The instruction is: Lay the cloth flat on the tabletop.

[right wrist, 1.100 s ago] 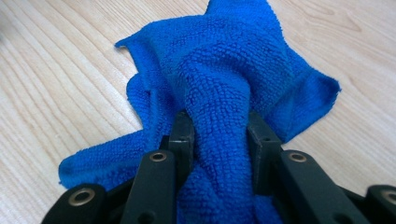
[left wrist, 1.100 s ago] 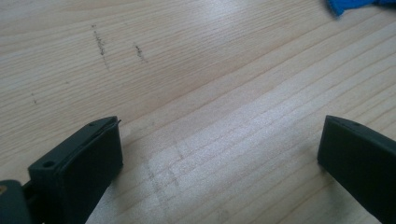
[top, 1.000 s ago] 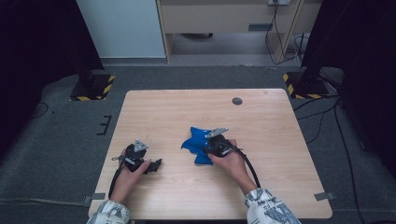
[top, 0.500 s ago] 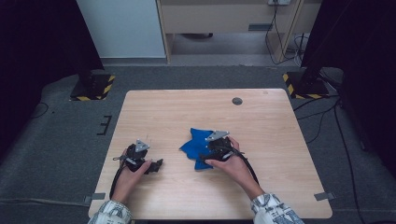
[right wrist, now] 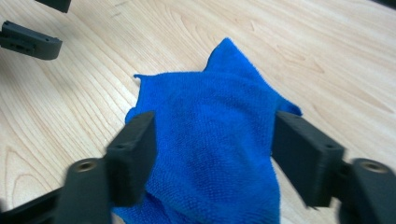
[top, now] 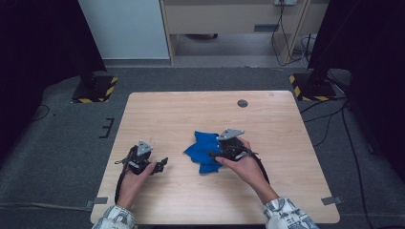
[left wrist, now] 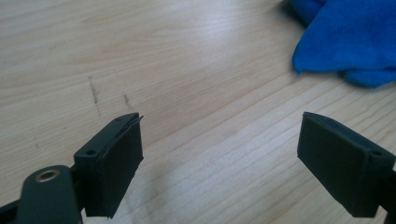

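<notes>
A crumpled blue cloth (top: 201, 149) lies near the middle of the wooden table (top: 267, 119). My right gripper (top: 216, 154) hovers over the cloth's right side. In the right gripper view, its jaws stand open on either side of the blue cloth (right wrist: 215, 140), with the gripper (right wrist: 212, 133) not closed on it. My left gripper (top: 161, 165) rests low over bare wood to the left of the cloth, pointing toward it. The left gripper (left wrist: 219, 158) is open with nothing between its jaws, and the cloth's edge (left wrist: 345, 42) lies ahead at the upper right.
A small dark round hole (top: 242, 103) sits near the table's far edge. The left gripper's jaws (right wrist: 30, 39) appear at the upper left of the right gripper view. Bare wood surrounds the cloth. Cabinets and stand bases stand on the floor beyond the table.
My right gripper has shifted slightly left and toward the near side over the cloth, and the cloth looks more bunched. The left gripper has stayed put.
</notes>
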Action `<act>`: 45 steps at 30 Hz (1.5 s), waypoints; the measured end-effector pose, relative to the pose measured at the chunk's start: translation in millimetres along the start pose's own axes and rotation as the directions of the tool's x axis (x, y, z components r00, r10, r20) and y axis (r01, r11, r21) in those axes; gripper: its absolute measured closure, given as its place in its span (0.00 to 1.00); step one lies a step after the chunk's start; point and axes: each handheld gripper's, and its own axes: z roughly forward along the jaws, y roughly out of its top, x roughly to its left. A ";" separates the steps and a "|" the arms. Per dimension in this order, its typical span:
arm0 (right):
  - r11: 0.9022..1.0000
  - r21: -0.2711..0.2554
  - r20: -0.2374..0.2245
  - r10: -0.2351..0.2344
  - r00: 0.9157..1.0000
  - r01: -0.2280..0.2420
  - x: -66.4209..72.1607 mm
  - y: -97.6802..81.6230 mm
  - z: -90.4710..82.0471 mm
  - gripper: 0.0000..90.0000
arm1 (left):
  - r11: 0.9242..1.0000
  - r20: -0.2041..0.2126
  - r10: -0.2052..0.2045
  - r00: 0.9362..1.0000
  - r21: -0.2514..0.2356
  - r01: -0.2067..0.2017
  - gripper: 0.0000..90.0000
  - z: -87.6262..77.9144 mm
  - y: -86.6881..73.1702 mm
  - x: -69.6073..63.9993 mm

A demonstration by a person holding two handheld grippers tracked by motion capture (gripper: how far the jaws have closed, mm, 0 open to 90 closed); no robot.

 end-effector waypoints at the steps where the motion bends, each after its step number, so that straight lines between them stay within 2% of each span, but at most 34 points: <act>1: 1.000 -0.001 -0.001 -0.001 1.000 0.001 -0.7 1.1 -1.2 0.41 | 1.000 0.010 -0.009 1.000 -0.012 0.009 0.15 -0.3 1.8 -2.5; 4: 1.000 -0.012 -0.009 -0.006 1.000 0.006 -2.6 5.4 -5.3 0.51 | 0.999 0.028 -0.006 1.000 -0.032 0.007 0.19 1.3 6.4 -9.7; 9: 1.000 -0.013 -0.004 -0.021 1.000 0.021 -7.2 6.2 -8.6 0.72 | 1.000 0.064 0.014 0.998 -0.025 -0.012 0.28 11.5 16.0 -22.5; 11: 1.000 -0.010 -0.003 -0.023 1.000 0.023 -9.9 4.3 -8.3 0.80 | 0.999 0.072 0.034 0.997 -0.021 -0.033 0.31 16.0 21.1 -27.8; 14: 1.000 -0.009 -0.001 -0.023 1.000 0.023 -12.4 0.8 -7.3 0.91 | 1.000 0.091 0.021 0.996 -0.026 -0.018 0.35 23.0 28.9 -30.7; 16: 1.000 -0.003 -0.014 -0.015 1.000 0.015 -13.3 -1.8 -6.4 0.97 | 0.999 0.099 0.048 0.994 -0.003 -0.048 0.36 31.2 37.8 -31.3; 17: 1.000 -0.002 -0.023 -0.016 1.000 0.016 -13.8 -3.2 -6.5 0.99 | 0.999 0.112 0.040 0.993 -0.001 -0.040 0.36 35.8 41.7 -29.7; 19: 1.000 0.001 -0.020 -0.021 1.000 0.021 -14.6 -6.3 -7.1 0.99 | 1.000 0.116 0.011 0.993 -0.003 -0.010 0.37 42.1 44.5 -28.0; 24: 1.000 0.005 -0.003 -0.003 1.000 0.003 -23.5 -11.7 -9.5 0.99 | 0.998 0.125 0.040 0.991 0.033 -0.045 0.38 49.7 43.1 -33.5; 27: 1.000 0.013 0.010 0.009 1.000 -0.009 -29.0 -16.0 -9.5 0.99 | 0.999 0.127 0.028 0.992 0.034 -0.032 0.37 50.7 42.2 -34.6; 31: 0.999 0.041 0.022 0.013 1.000 -0.014 -31.2 -23.4 -5.9 0.99 | 0.998 0.127 0.030 0.991 0.049 -0.037 0.37 53.2 39.4 -35.5; 35: 0.997 0.078 0.009 -0.005 1.000 0.004 -27.3 -29.1 -1.4 0.98 | 0.998 0.129 0.028 0.991 0.052 -0.035 0.37 55.1 38.8 -35.9; 45: 0.996 0.088 -0.035 -0.004 0.999 0.007 -14.6 -36.0 5.2 0.98 | 0.998 0.137 0.019 0.990 0.051 -0.026 0.37 59.3 37.3 -35.8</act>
